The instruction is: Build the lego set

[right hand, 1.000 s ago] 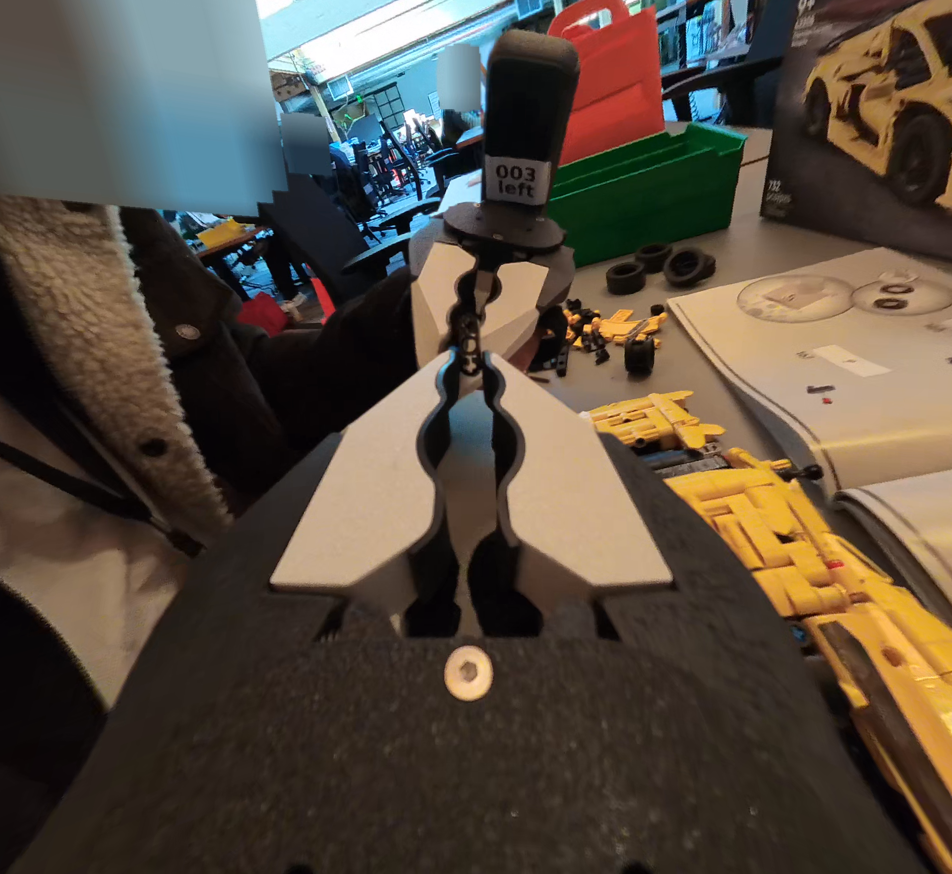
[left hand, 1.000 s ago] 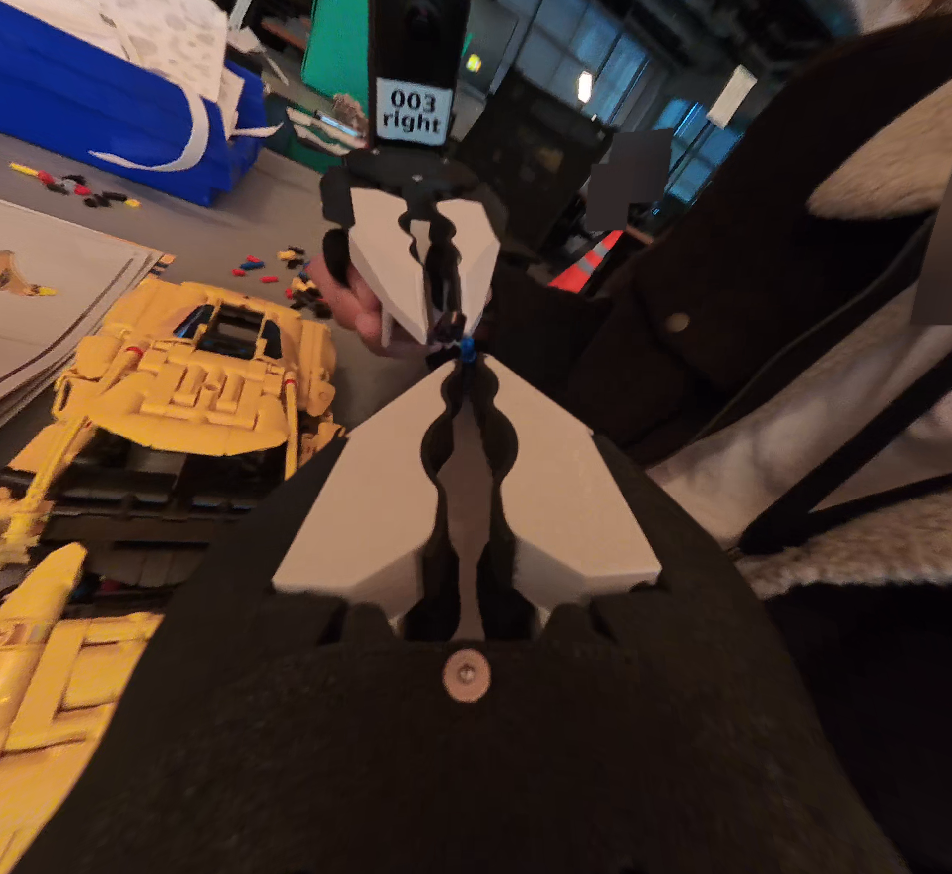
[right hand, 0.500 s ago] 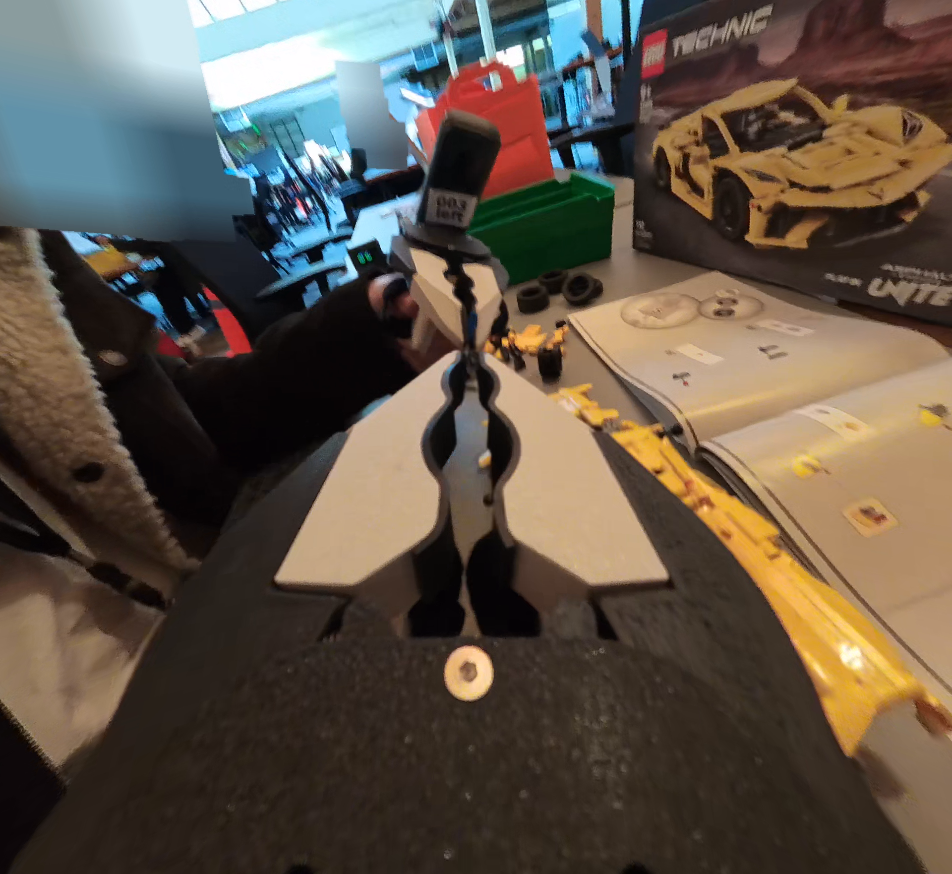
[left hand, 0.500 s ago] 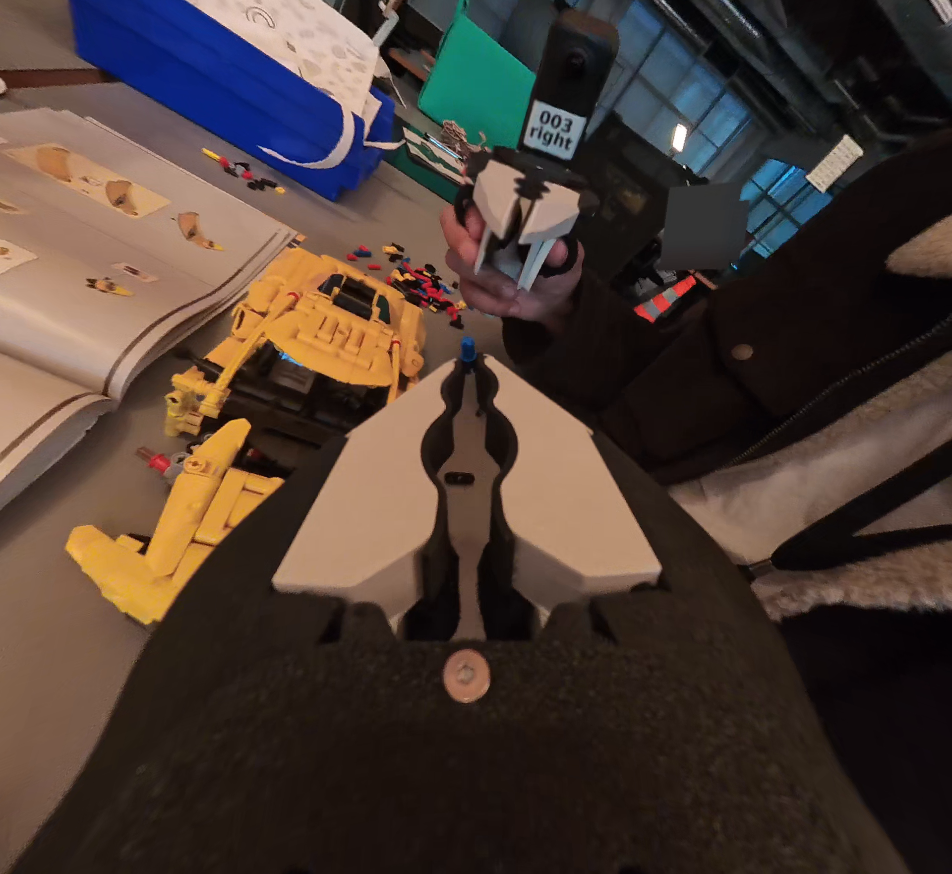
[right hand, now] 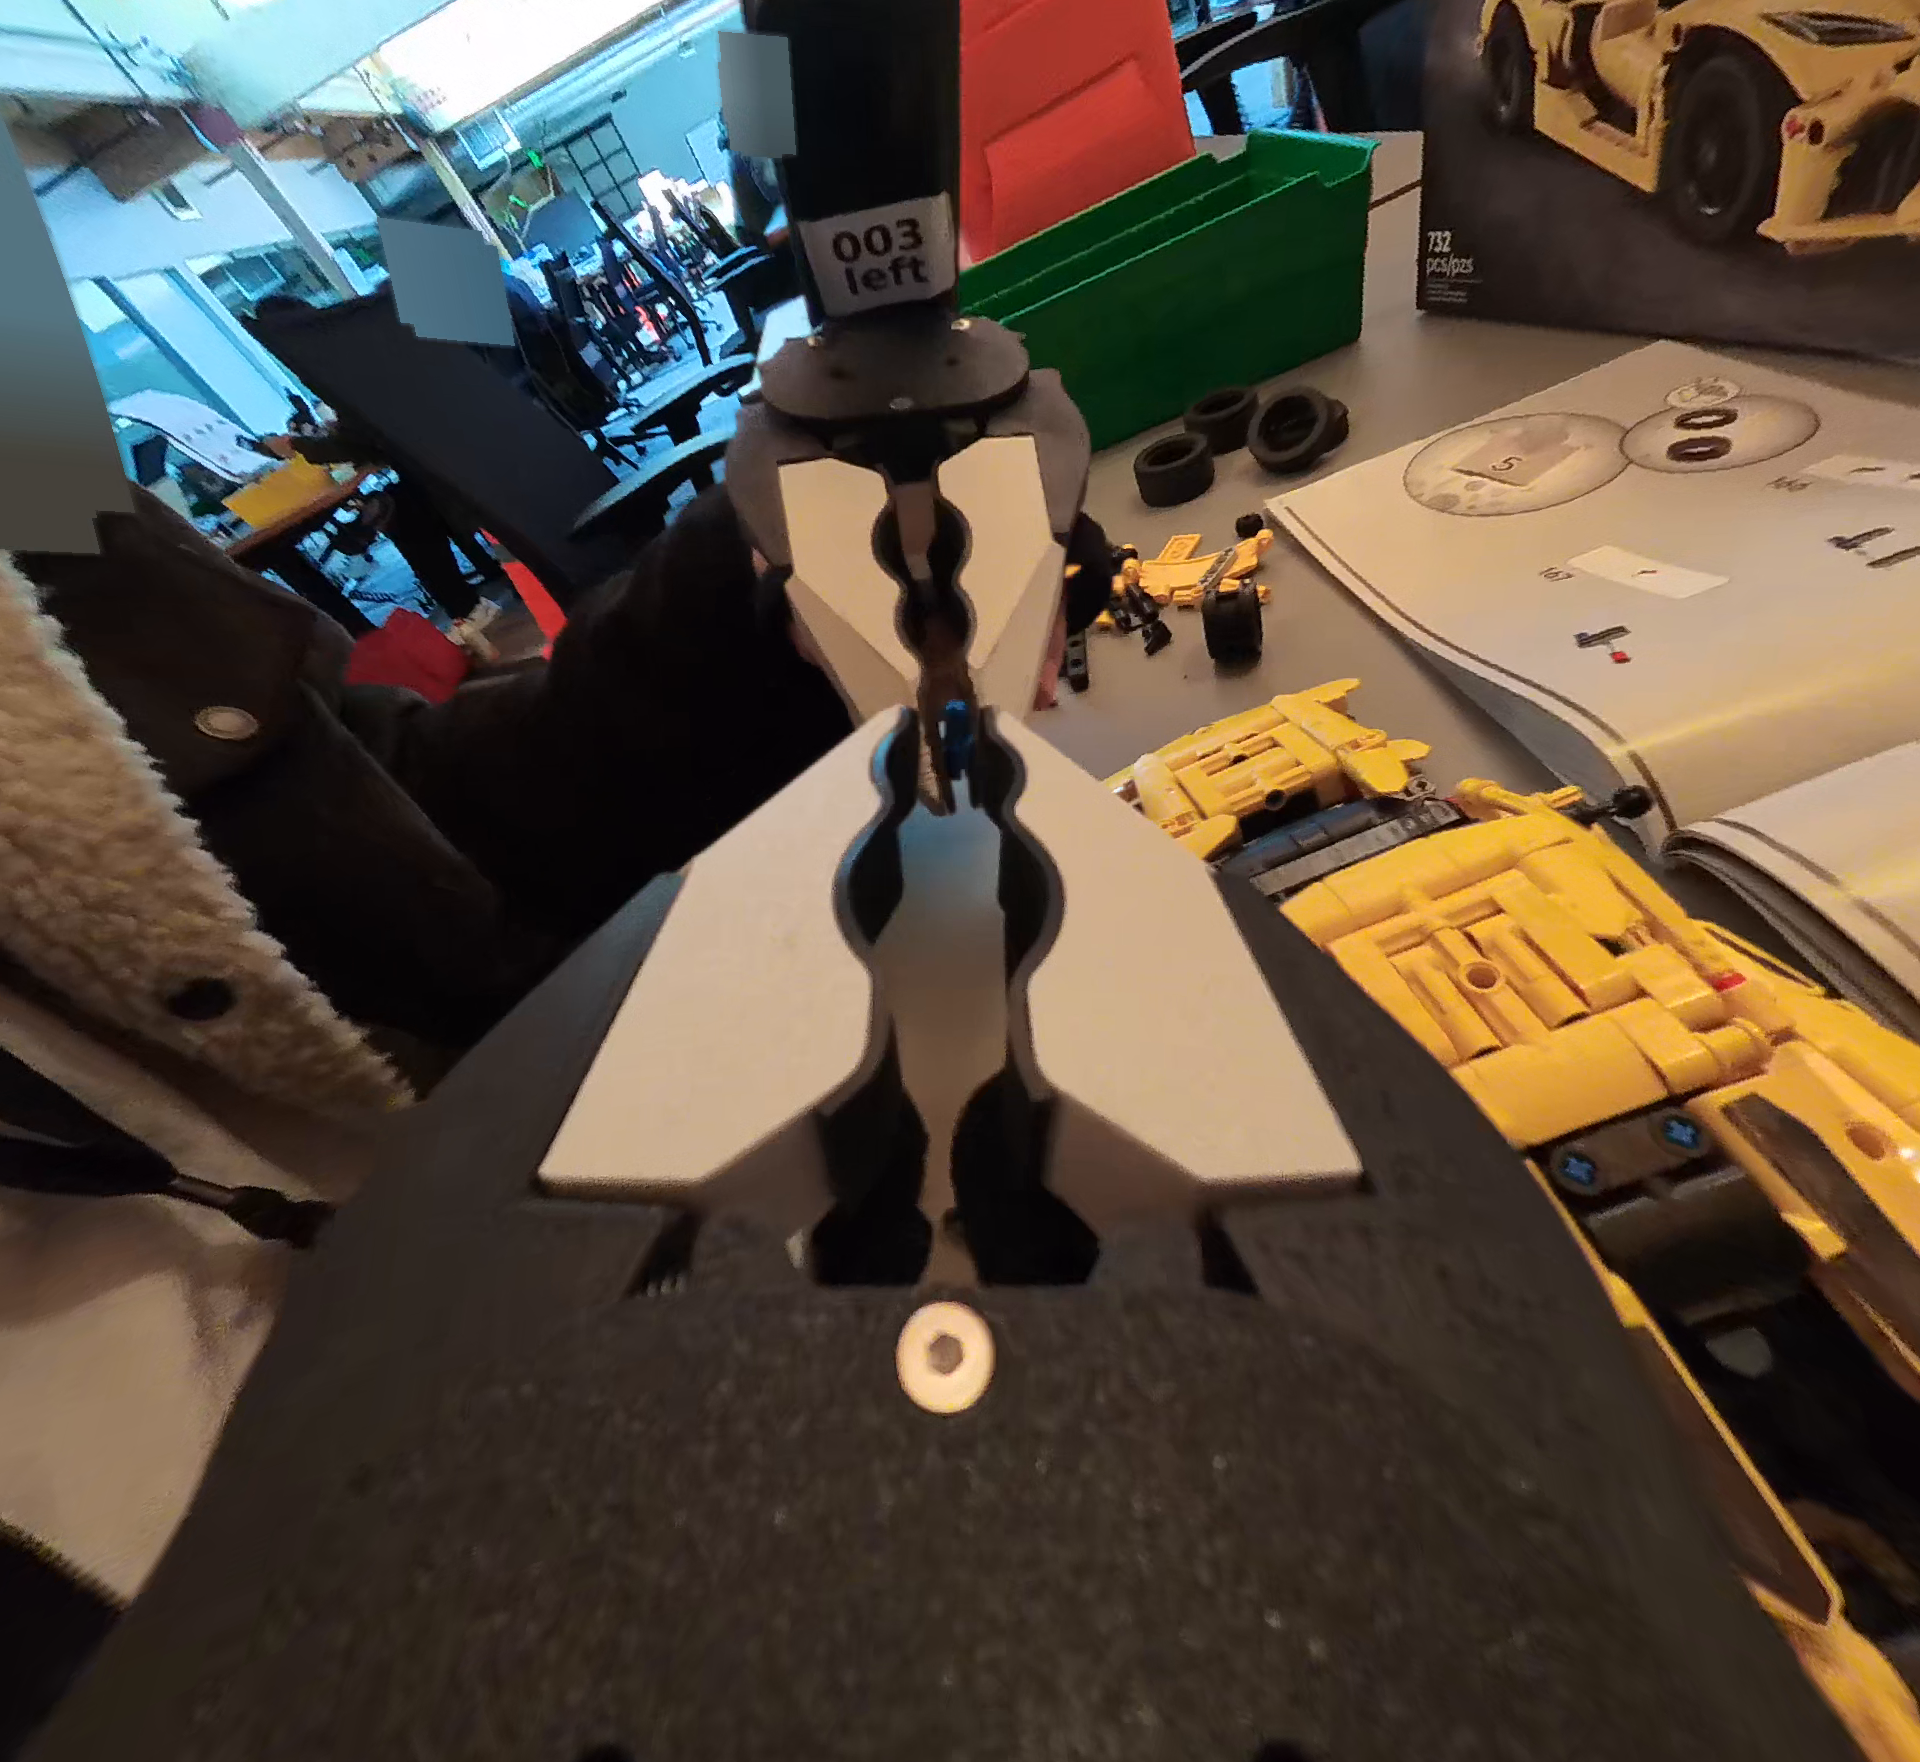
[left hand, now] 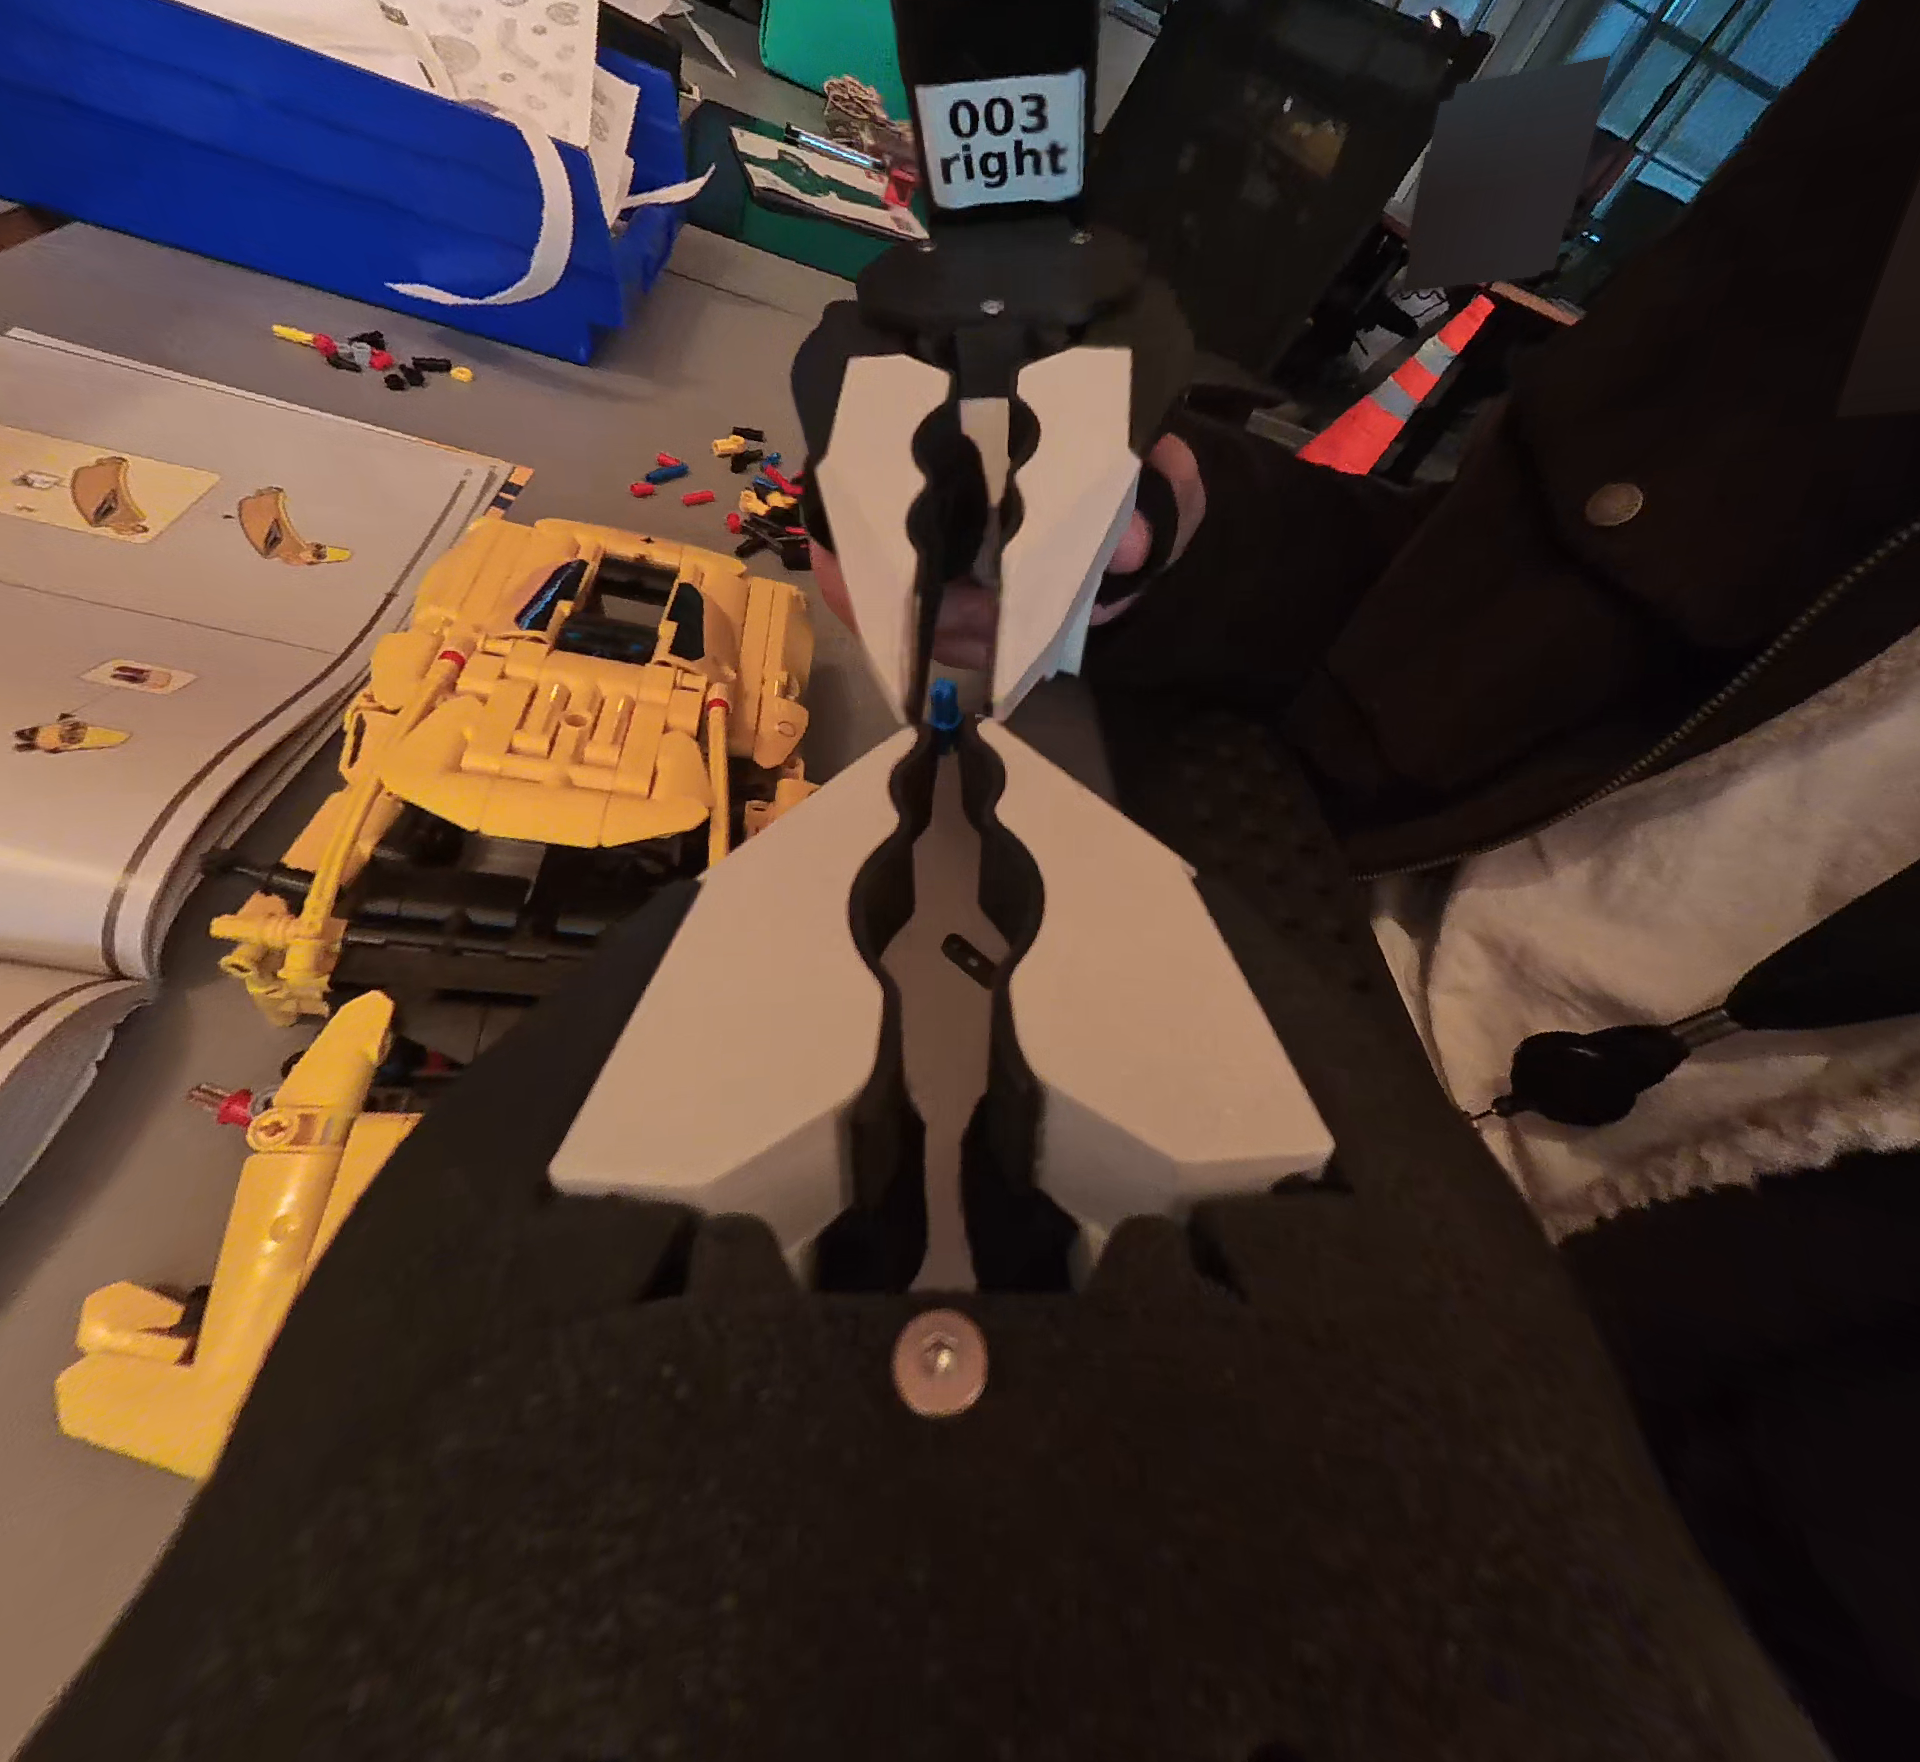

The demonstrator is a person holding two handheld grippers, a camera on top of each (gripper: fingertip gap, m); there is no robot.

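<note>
Plainly, the two tools met tip to tip above the bench (left hand: 644, 278), in front of the person's dark coat. The left hand-held gripper (left hand: 943, 733) was closed to a narrow slit, pinching a small blue pin (left hand: 942, 713) whose far end stuck out past its tips. The pin's long axis ran along the fingers, straight toward the right hand-held gripper (left hand: 951, 704), which faced it head-on with its tips just at the pin's free end. Whether those tips already touched the pin could not be told from this view.

From the right wrist view, the right hand-held gripper (right hand: 948, 738) was also nearly closed, and the blue pin (right hand: 954, 727) sat in the gap at its tips beside a thin dark piece; I could not tell whether that piece was a part held by this gripper or only the pad edge. So the coming move, as I judged it, was an end-on push or handover along that shared axis, needing the two tools kept in line.

The yellow car (left hand: 582, 725) lay on the bench to the left and below, apart from both grippers, with the open instruction booklet (left hand: 187, 632) beside it. Only the right view showed the loose tyres (right hand: 1236, 439) and green bin (right hand: 1174, 278); only the left showed the yellow side panel (left hand: 239, 1265).
</note>
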